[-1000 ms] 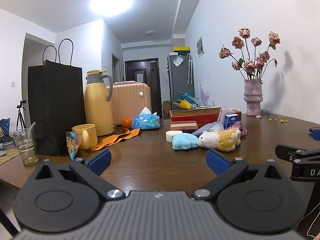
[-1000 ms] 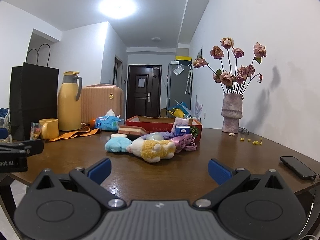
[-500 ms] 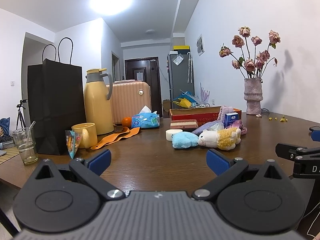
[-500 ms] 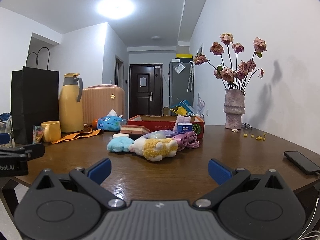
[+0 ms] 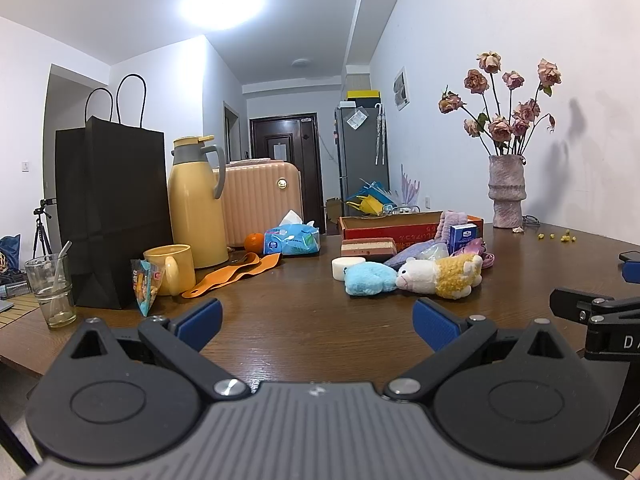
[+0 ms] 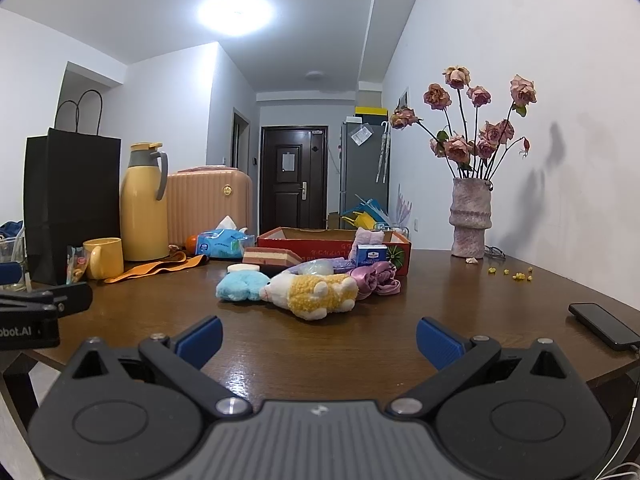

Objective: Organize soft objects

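In the left wrist view, the left gripper (image 5: 316, 320) stood spread wide, empty, above the table (image 5: 304, 320); the yellow-and-white plush lamb (image 5: 440, 274) lay at centre right. In the right wrist view, the right gripper (image 6: 318, 338) gaped wide, empty; lamb (image 6: 316, 292) at centre, slightly lower than before.

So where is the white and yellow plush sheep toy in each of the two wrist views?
Left wrist view: the white and yellow plush sheep toy lies right of centre, beyond the open left gripper.
Right wrist view: it lies near the centre, beyond the open right gripper.
Shared landmark: the fluffy light blue plush toy touching its head.
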